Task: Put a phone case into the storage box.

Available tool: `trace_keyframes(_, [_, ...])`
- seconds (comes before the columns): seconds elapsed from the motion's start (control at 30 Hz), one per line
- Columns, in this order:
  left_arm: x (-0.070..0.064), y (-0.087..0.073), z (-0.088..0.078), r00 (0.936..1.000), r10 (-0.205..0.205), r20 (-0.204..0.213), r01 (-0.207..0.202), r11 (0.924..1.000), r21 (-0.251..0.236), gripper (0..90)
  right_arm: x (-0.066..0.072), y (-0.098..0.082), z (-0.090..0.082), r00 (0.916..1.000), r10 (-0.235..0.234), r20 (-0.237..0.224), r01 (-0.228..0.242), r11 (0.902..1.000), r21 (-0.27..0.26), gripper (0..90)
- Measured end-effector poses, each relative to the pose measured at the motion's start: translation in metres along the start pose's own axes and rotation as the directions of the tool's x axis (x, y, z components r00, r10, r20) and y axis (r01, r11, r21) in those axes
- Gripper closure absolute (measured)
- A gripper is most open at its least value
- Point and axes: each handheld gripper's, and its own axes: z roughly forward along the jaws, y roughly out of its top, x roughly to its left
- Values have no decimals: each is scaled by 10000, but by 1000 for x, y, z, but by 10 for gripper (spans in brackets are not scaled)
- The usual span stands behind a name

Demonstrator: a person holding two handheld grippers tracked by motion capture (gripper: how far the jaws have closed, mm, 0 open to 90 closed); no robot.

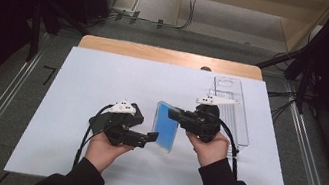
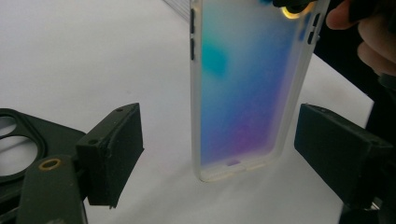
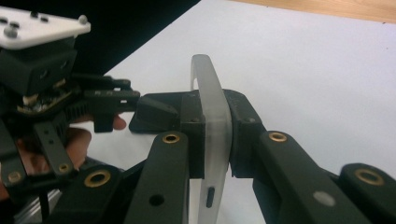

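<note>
Case (image 1: 166, 125): stands on end mid-table, long axis near upright, blue face toward the left gripper (image 1: 151, 136).
Right gripper (image 3: 215, 135): clamped on the case's upper edge, seemingly to steady it.
Left gripper: jaws wide, either side of the lower end, not touching.
Dark case (image 2: 14, 140): flat beside the left gripper.
Tray (image 1: 242, 131): clear, behind the right hand.

A white-topped wooden table (image 1: 105, 72) stands on grey floor (image 1: 7, 112), dark equipment flanking it.
</note>
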Motion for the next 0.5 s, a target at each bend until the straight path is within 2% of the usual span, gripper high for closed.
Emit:
trace_keyframes(0.17, [3, 5, -4, 9978, 594, 283, -609, 9966, 547, 157, -3, -2, -2, 9988, -168, -454, 169, 9999, 17, 770])
trace_keyframes(0.33, [5, 10, -11, 9957, 744, 560, -767, 9963, 398, 182, -7, -2, -6, 9945, -408, -968, 424, 9990, 145, 770])
trace_keyframes(0.4, [6, 12, -13, 9940, 760, 790, -788, 9964, 320, 186, -9, -3, -8, 9917, -474, -1194, 505, 9984, 236, 770])
trace_keyframes(0.5, [7, 15, -17, 9876, 985, 1221, -1024, 9944, 262, 204, -11, -4, -10, 9862, -618, -1533, 668, 9974, 275, 769])
